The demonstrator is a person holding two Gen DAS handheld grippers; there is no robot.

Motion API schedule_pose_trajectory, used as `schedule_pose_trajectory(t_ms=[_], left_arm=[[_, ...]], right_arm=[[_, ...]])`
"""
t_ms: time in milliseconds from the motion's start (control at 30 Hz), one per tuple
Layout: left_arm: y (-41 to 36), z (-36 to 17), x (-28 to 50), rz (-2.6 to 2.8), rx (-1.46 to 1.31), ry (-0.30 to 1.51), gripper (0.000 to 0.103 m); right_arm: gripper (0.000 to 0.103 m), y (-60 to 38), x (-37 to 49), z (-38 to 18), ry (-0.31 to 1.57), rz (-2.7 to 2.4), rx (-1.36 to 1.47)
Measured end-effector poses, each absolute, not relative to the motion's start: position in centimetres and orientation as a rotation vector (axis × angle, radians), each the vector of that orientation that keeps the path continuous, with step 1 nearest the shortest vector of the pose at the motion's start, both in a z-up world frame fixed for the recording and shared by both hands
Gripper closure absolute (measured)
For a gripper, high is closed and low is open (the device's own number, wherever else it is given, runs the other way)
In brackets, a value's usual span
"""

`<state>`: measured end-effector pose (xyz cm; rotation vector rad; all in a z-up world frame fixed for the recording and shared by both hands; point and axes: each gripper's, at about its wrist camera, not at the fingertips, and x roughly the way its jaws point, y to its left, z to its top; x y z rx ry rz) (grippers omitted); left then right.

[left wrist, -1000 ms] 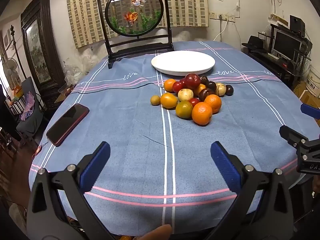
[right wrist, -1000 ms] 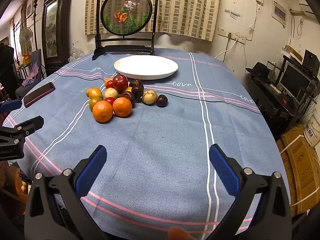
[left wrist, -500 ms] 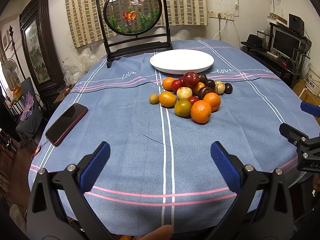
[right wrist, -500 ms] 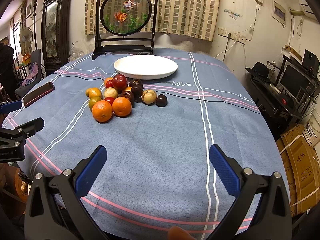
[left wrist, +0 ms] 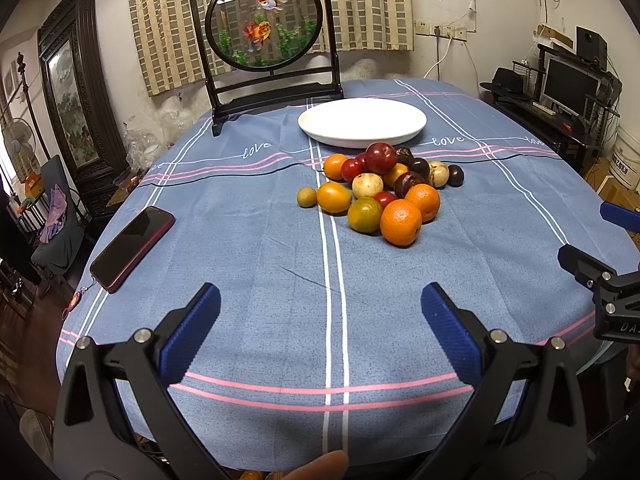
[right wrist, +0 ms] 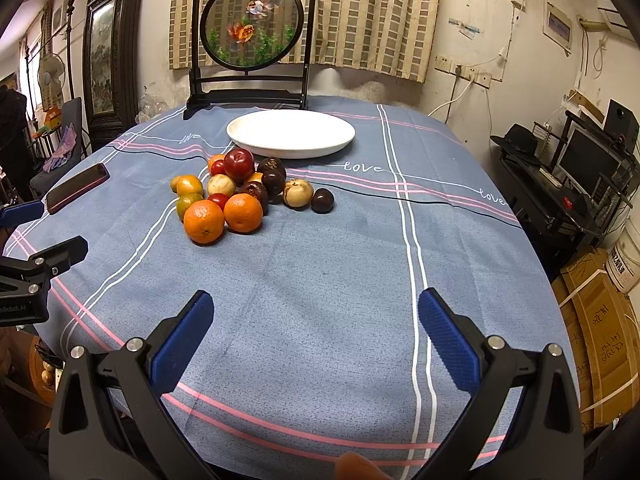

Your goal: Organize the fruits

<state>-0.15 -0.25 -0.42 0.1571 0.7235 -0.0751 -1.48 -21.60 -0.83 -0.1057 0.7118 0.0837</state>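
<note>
The fruits (left wrist: 384, 192) lie in a tight heap on the table (left wrist: 256, 264), a little past its middle and just in front of the plate (left wrist: 362, 122), which is white and bare. Two oranges (right wrist: 222, 218) sit at the near edge of the heap, touching each other; a red apple (right wrist: 239, 164) sits at the far side, close to the plate's rim. A dark plum (right wrist: 322, 200) lies at the heap's right end, beside a pale round fruit (right wrist: 297, 193). One small tan fruit (left wrist: 306, 197) sits at the left edge, next to a yellow-orange one.

A phone (left wrist: 132, 248) lies face up near the table's left edge, well apart from the heap. Behind the plate stands a round fish screen (left wrist: 264, 28) in a black frame.

The left claw (left wrist: 320, 312) hangs over the near part of the blue cloth, its blue pads spread wide with nothing between them. The right claw (right wrist: 314, 316) does the same further right, also wide apart and holding nothing. Both are well short of the fruits.
</note>
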Motion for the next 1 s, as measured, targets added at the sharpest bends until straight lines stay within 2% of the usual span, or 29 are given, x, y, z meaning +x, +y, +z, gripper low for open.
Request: schedule_pose_trajectory(t_ms=[1000], left_arm=[[-0.45, -0.36, -0.21, -0.079, 0.167, 0.725, 0.002]], right_arm=[[0.001, -21.62, -1.26, -0.90, 0.719, 0.080, -0.108]])
